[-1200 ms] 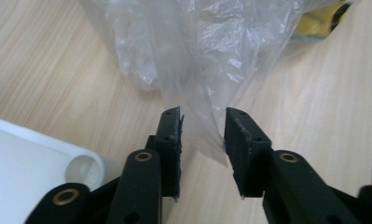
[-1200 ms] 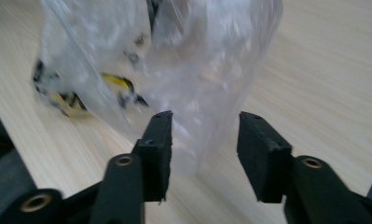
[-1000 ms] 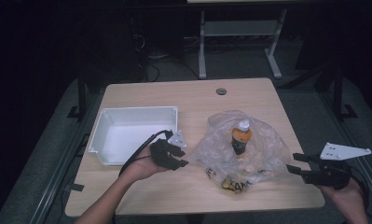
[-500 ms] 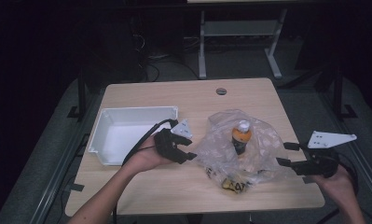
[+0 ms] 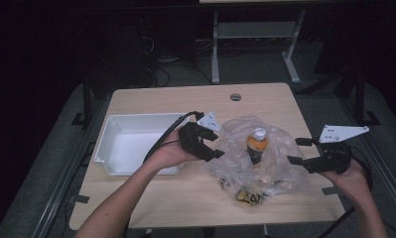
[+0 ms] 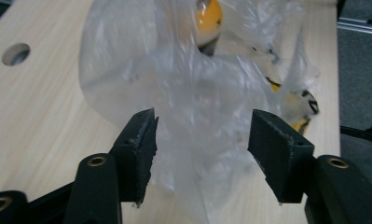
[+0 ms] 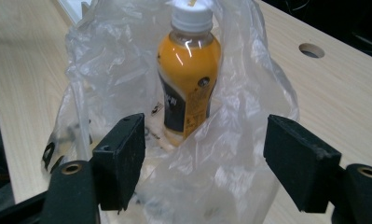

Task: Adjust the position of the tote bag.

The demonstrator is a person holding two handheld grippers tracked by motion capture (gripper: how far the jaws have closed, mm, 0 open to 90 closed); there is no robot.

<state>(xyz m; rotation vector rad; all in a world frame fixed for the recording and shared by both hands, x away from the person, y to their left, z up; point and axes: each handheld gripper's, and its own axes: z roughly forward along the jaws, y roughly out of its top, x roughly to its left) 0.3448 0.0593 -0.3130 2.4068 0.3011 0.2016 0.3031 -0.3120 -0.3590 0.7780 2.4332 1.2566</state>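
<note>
A clear plastic bag (image 5: 280, 153) lies crumpled on the wooden table (image 5: 175, 101), with an orange drink bottle (image 5: 256, 145) standing upright inside it and a yellow-black packet (image 5: 250, 197) at its near edge. My left gripper (image 5: 216, 146) hovers at the bag's left side. Its jaws have just been opening, and loose bag film (image 6: 193, 84) sits between them without being pinched. At the bag's right side is my right gripper (image 5: 295, 150), also just opening. The bag (image 7: 230, 154) and bottle (image 7: 188, 79) show beyond its spread jaws.
A white tray (image 5: 106, 148) stands to the left of the bag, close behind my left hand. A round cable hole (image 5: 235, 96) lies at the table's far edge. Dark floor and a metal frame (image 5: 215, 44) lie beyond the table.
Both hands have risen and closed in on the bag, the left moving right and the right moving left from the table's edge. Both pairs of jaws stand wider apart.
</note>
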